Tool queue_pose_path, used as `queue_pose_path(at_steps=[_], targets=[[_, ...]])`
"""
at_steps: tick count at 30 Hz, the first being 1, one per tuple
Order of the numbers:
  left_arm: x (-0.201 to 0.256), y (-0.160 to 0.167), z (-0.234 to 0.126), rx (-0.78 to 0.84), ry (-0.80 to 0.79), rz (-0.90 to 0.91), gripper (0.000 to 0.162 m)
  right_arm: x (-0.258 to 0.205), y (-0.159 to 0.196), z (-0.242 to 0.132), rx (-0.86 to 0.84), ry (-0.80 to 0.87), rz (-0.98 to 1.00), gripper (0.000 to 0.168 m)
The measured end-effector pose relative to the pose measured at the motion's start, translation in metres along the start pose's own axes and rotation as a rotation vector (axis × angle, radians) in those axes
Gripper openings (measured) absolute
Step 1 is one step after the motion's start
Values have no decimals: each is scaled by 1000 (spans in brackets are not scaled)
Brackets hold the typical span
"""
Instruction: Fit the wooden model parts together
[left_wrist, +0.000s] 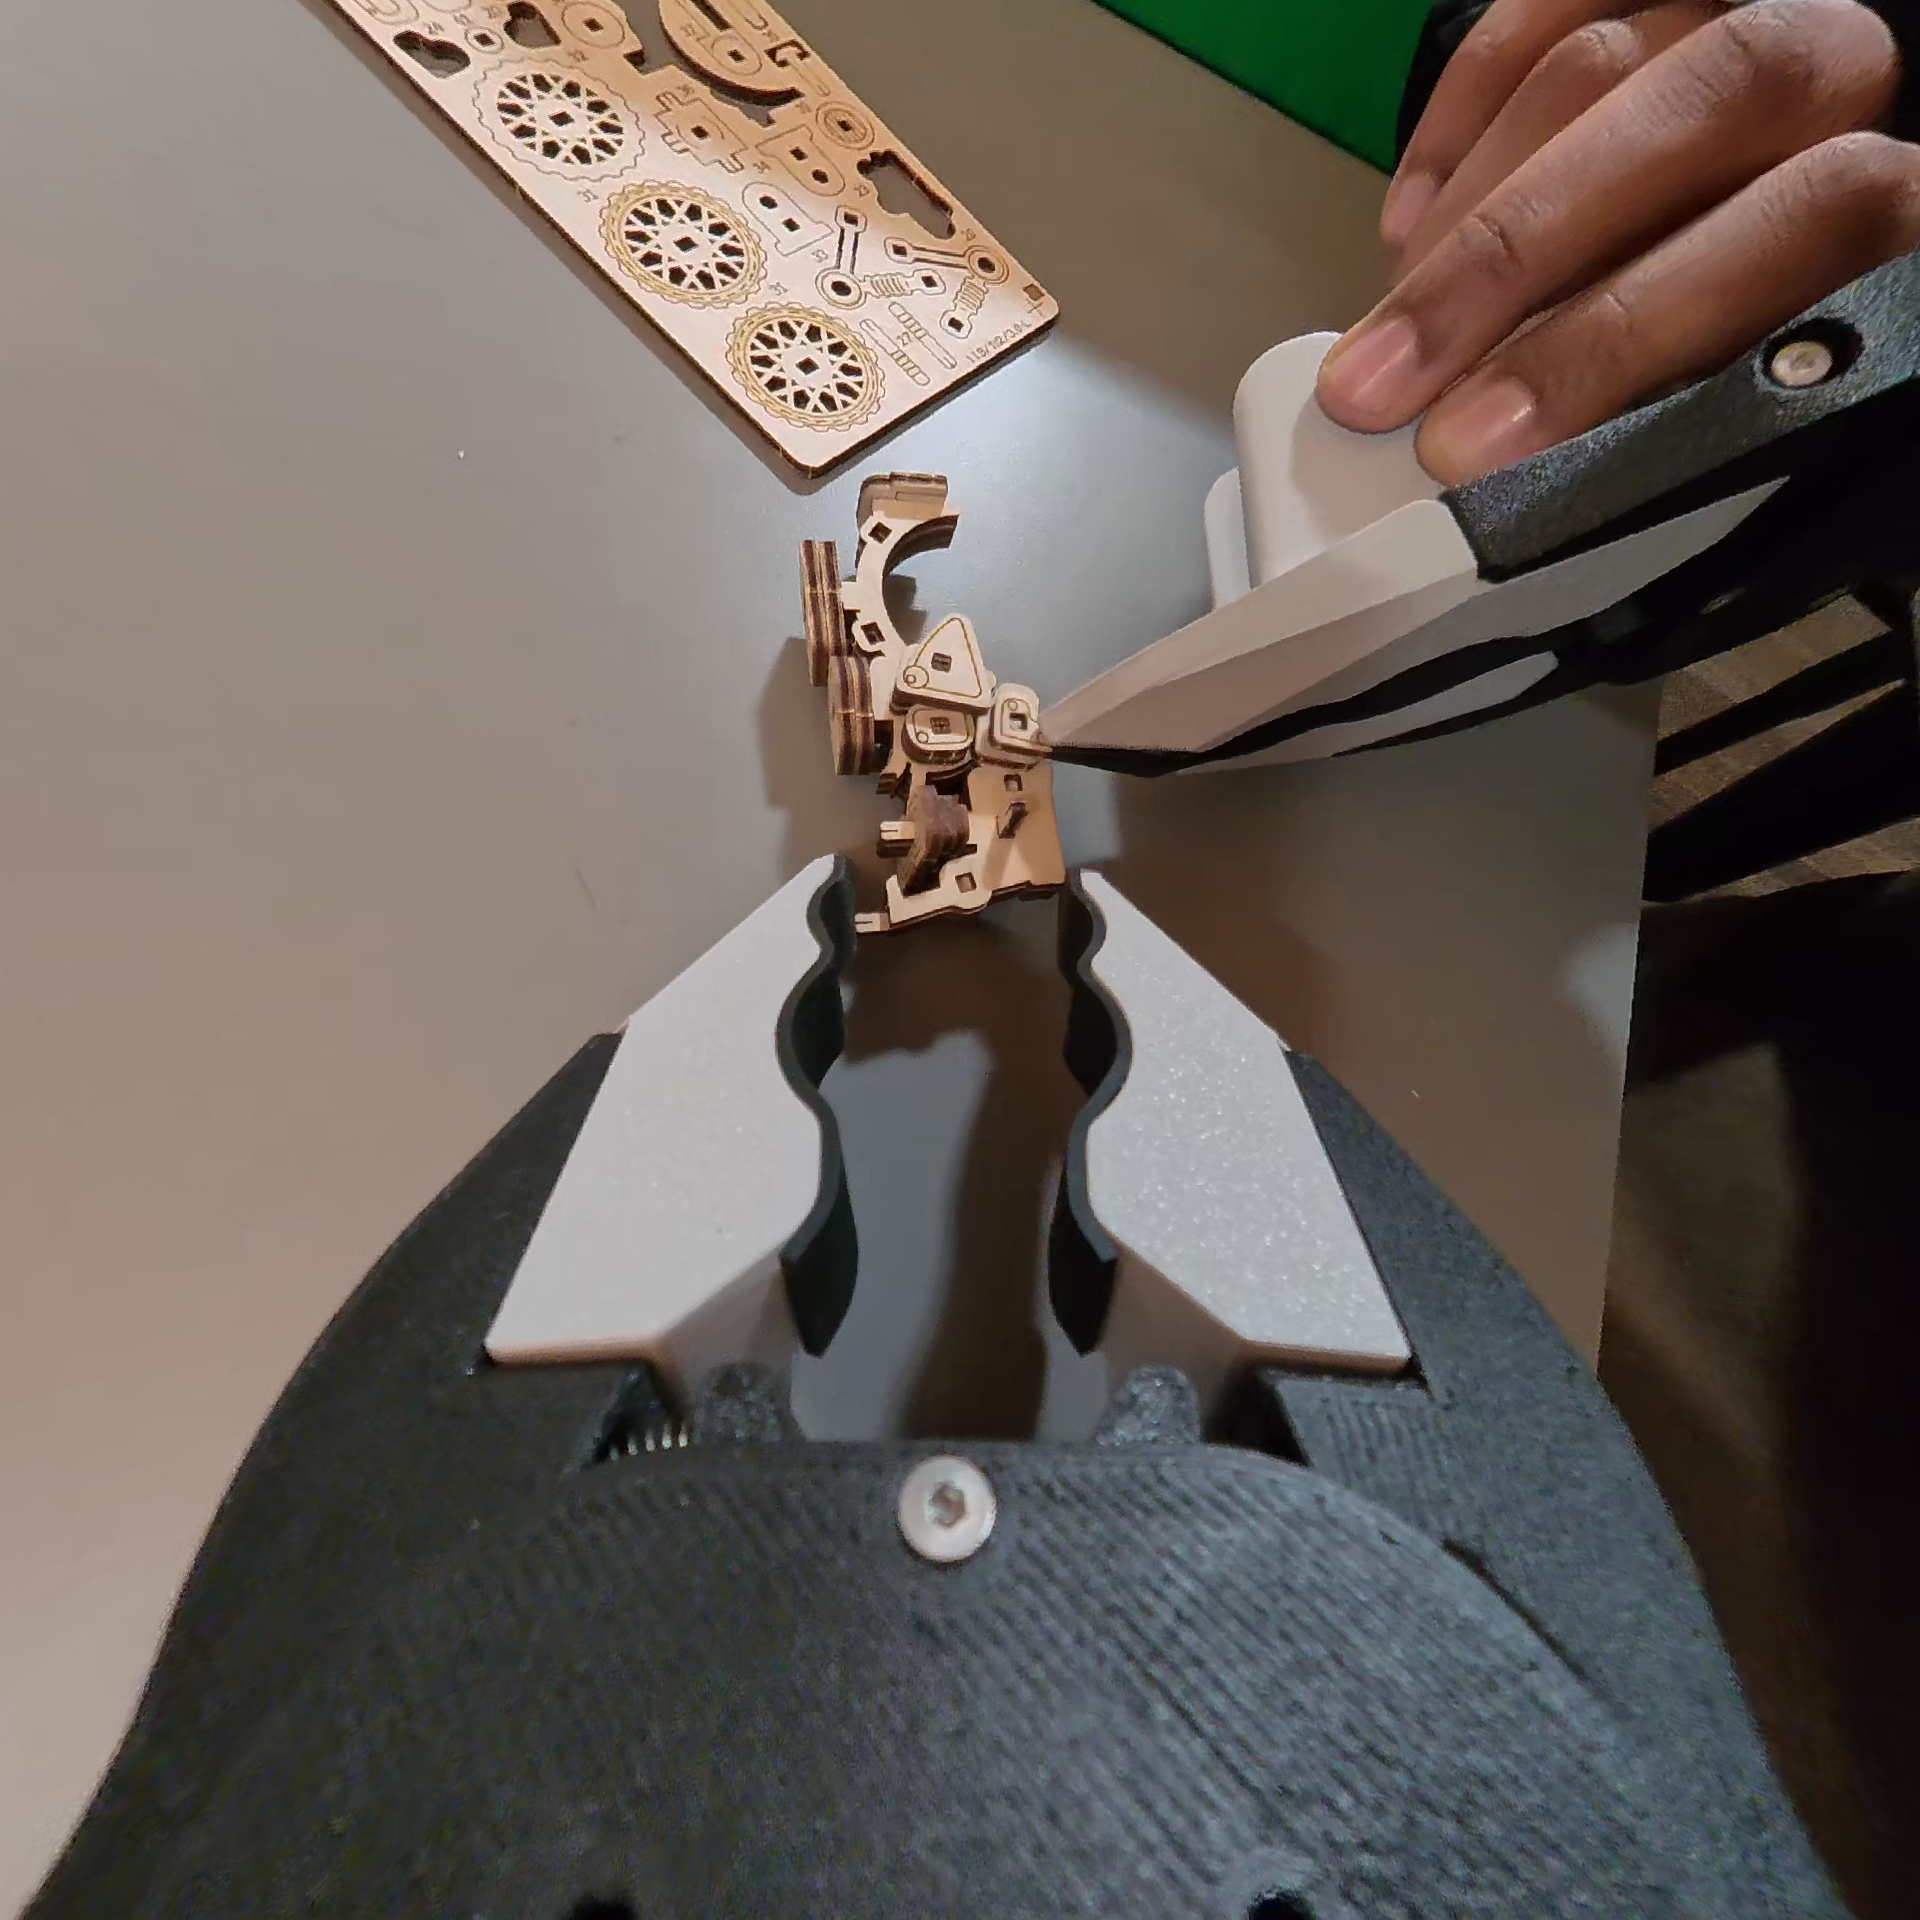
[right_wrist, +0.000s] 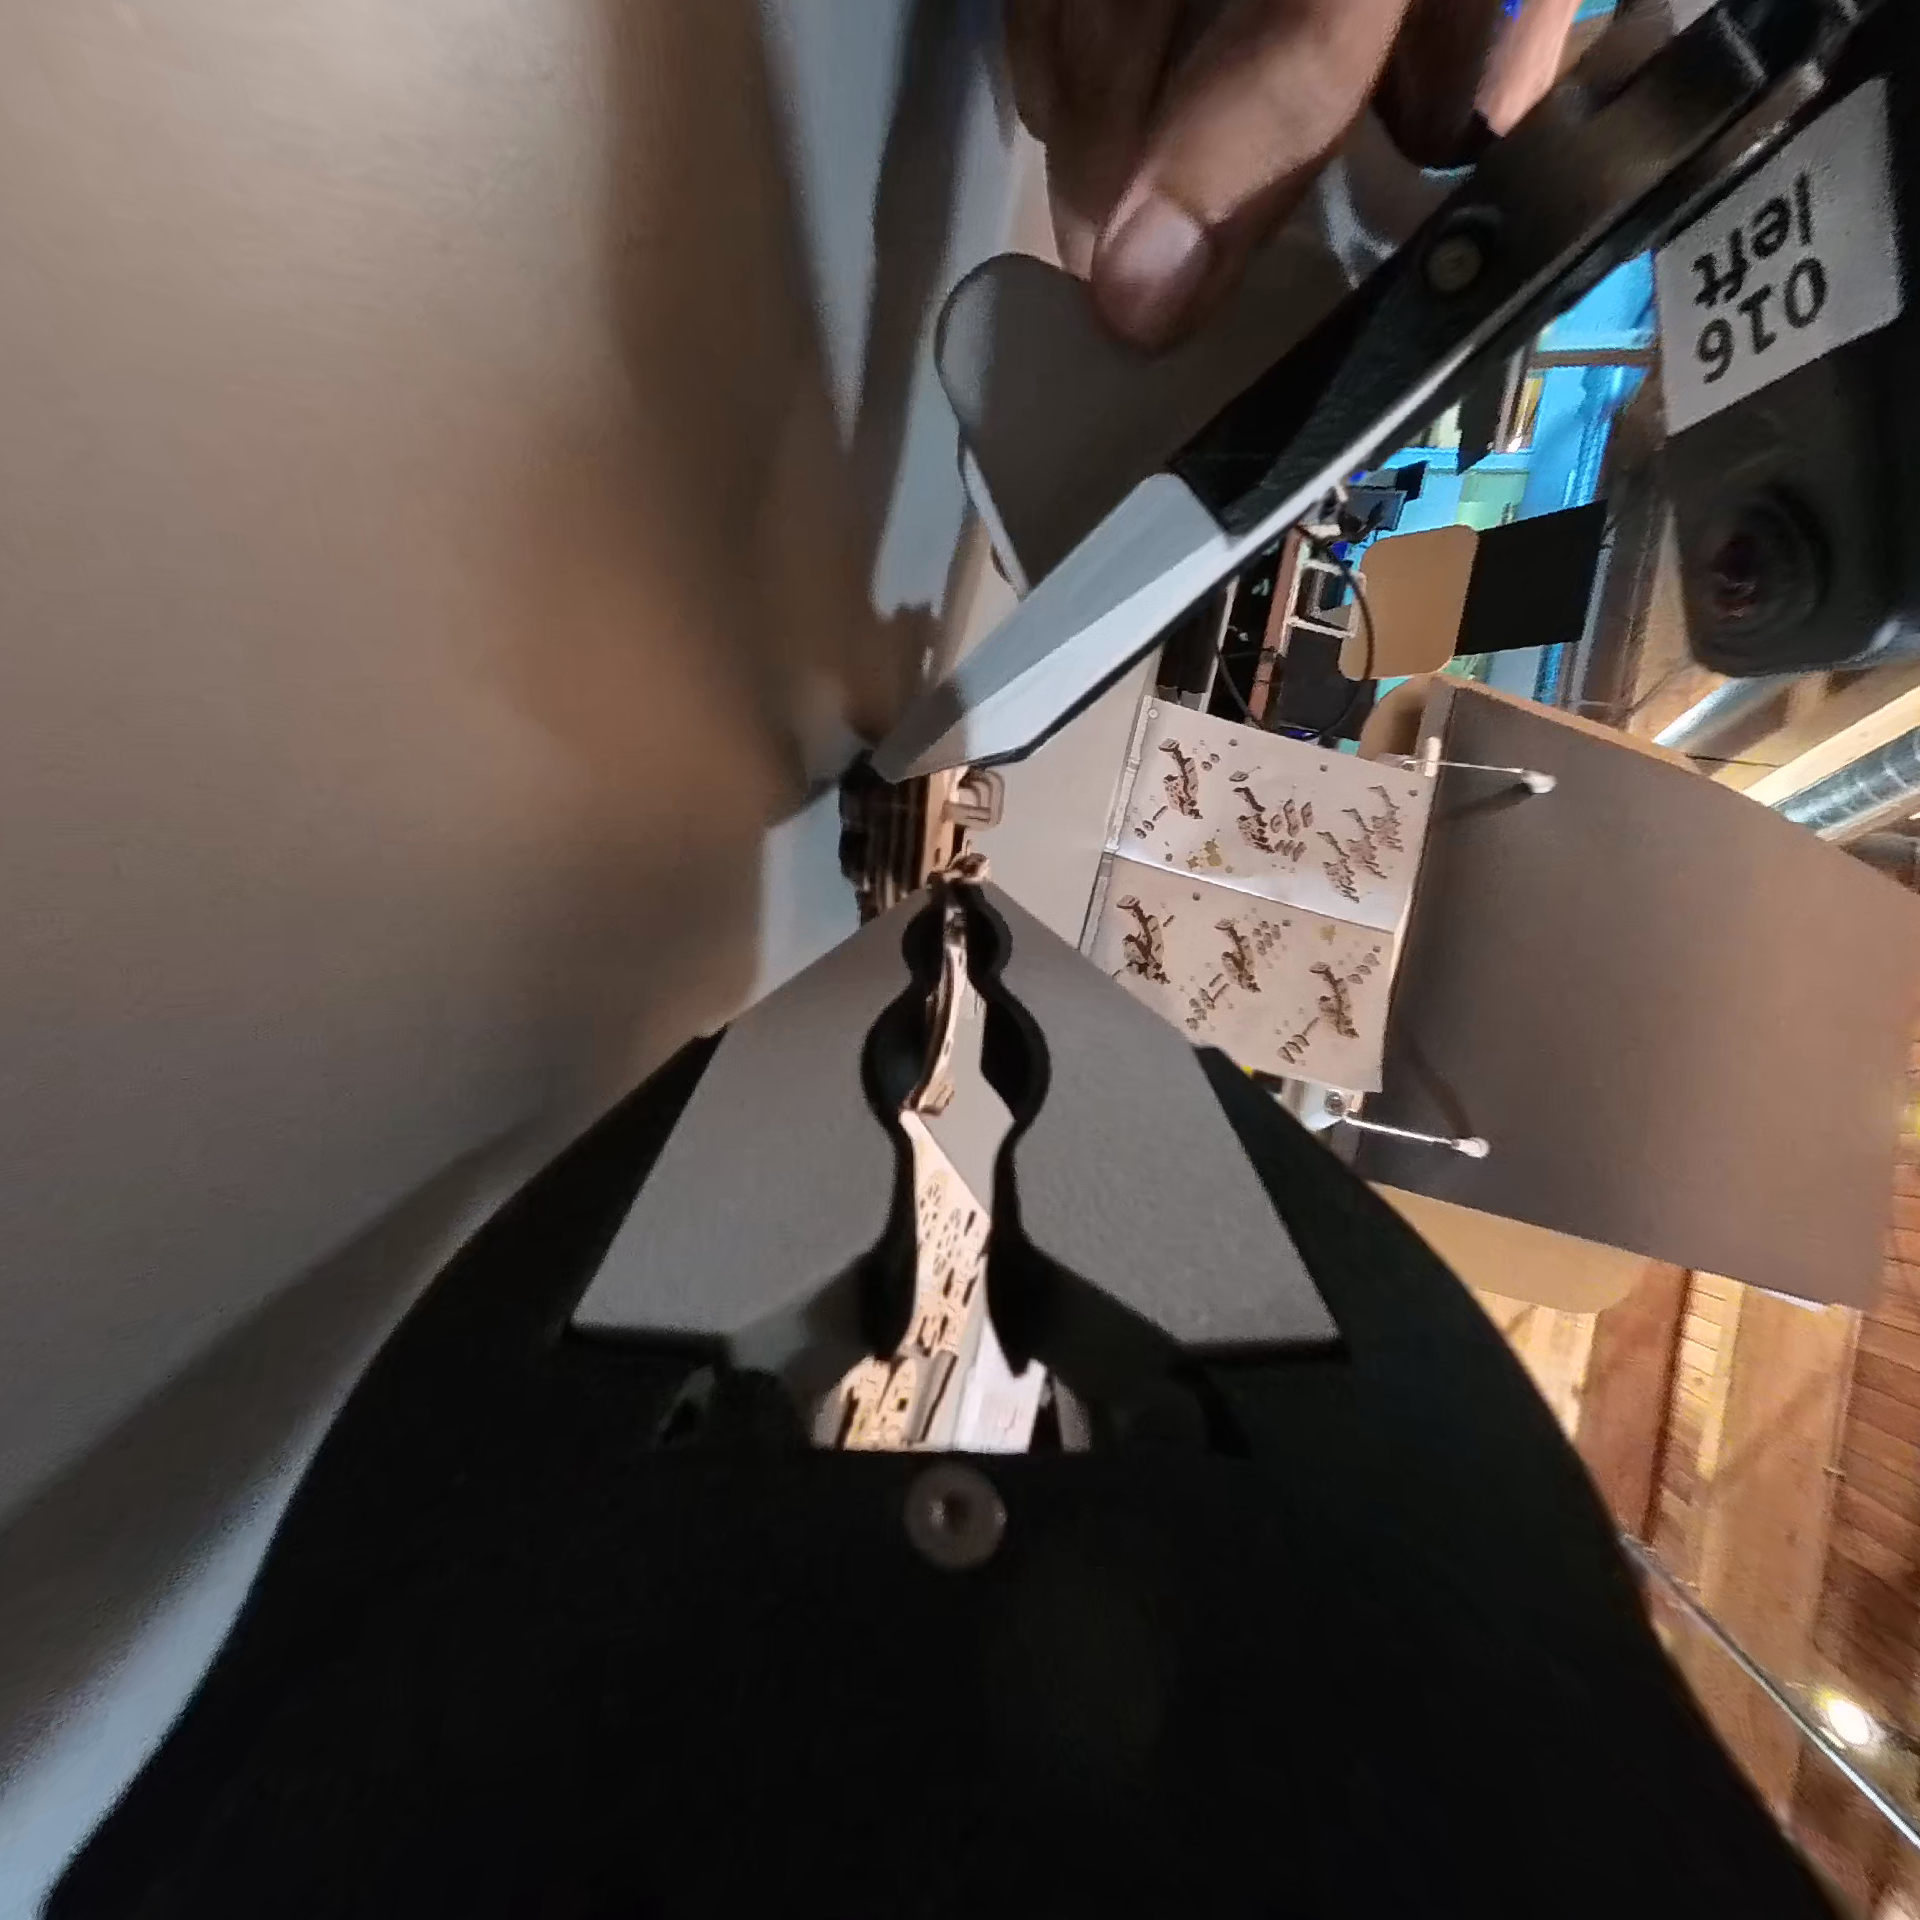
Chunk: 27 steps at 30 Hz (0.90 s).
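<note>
In the left wrist view, the left tool (left_wrist: 956, 904) is nearest, and its two grey fingers (left_wrist: 727, 1091) stand apart with nothing between them; the lower edge of the wooden model (left_wrist: 935, 727) sits just at the gap between the tips, but I cannot tell if they touch it. The model, partly assembled, stands on the grey desk (left_wrist: 312, 831) at about 12 o'clock from this tool. From 3 o'clock the right tool (left_wrist: 1049, 743) comes in, its tips closed together and pinching a small wooden piece (left_wrist: 1013, 727) at the right side of the model. A hand (left_wrist: 1621, 239) holds this tool at 1 o'clock. Farther away, at 11 o'clock, a flat wooden sheet (left_wrist: 707, 229) with cut wheels and small parts lies on the desk. In the right wrist view, the right tool (right_wrist: 961, 904) shows its jaws nearly shut on the thin piece, and a sheet of printed drawings (right_wrist: 1257, 883) lies at 2 o'clock.
</note>
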<state>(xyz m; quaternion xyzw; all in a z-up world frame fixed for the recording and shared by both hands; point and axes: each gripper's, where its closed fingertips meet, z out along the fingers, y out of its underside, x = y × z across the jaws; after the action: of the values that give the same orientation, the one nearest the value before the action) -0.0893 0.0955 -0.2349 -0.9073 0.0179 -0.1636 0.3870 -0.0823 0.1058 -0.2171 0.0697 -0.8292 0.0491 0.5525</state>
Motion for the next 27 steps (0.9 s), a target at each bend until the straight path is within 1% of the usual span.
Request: queue_pose_path(at_steps=[4, 10, 15, 19, 27], targets=[[0, -1, 0, 3, 11, -13, 40, 0, 1, 0, -1, 26, -70, 1], [-1, -1, 0, 6, 12, -19, 41, 1, 1, 1, 23, 37, -64, 1], [0, -2, -1, 13, 34, -50, 41, 4, 0, 1, 12, 70, -111, 1], [0, -3, -1, 25, 65, -95, 41, 4, 2, 1, 1, 75, -114, 1], [0, -3, -1, 26, 72, -100, 41, 7, 2, 1, 10, 81, -80, 2]])
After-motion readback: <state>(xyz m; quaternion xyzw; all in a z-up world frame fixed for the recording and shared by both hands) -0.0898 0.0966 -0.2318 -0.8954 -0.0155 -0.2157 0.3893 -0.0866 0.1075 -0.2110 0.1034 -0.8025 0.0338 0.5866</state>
